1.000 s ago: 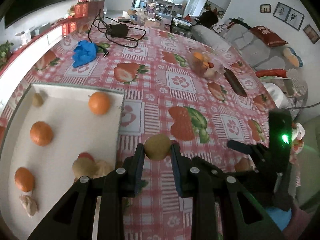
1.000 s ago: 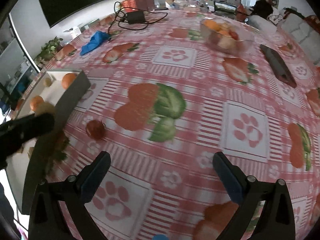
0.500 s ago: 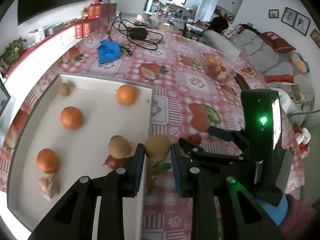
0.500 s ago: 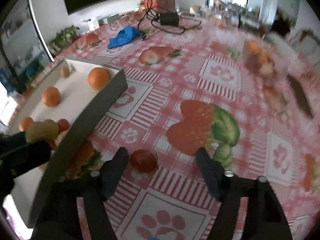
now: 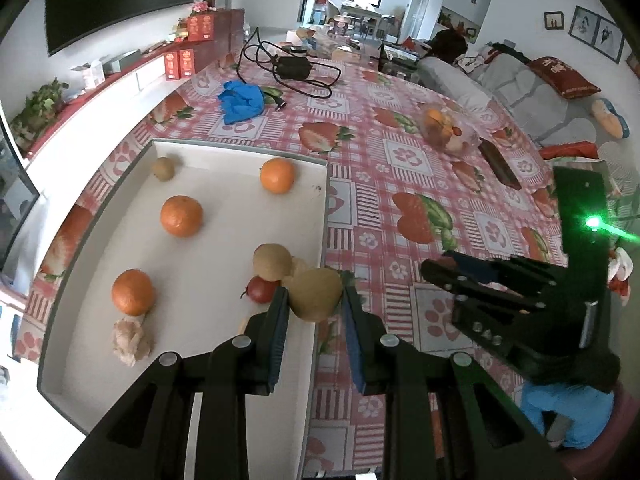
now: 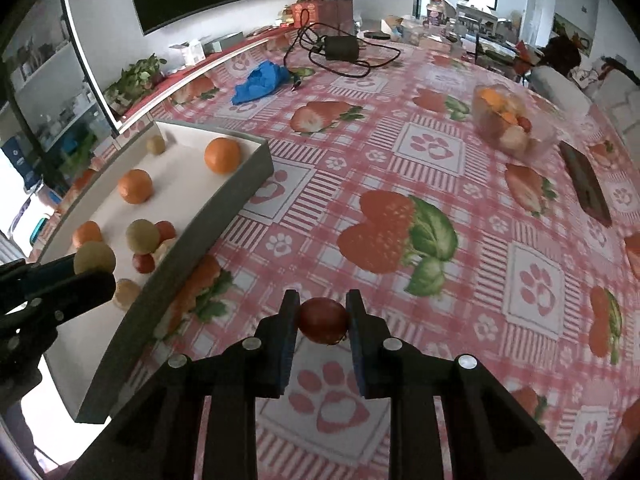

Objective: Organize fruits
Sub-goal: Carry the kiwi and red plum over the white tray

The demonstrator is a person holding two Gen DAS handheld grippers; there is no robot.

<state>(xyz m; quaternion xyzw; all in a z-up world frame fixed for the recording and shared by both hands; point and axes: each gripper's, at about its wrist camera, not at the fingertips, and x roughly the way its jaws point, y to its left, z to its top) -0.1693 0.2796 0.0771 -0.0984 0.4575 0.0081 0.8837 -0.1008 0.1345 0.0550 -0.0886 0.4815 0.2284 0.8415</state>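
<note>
Left wrist: right hand-held gripper (image 5: 448, 266) tips hidden.

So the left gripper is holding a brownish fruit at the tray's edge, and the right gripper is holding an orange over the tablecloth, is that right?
Not quite. The right gripper holds a small red fruit, not an orange, as the right wrist view shows. The rest stands: the left gripper holds a brownish fruit at the edge of the tray.

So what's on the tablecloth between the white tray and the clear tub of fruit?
Nothing: in the right wrist view, only bare strawberry-print tablecloth lies between the white tray and the clear tub of fruit.
</note>
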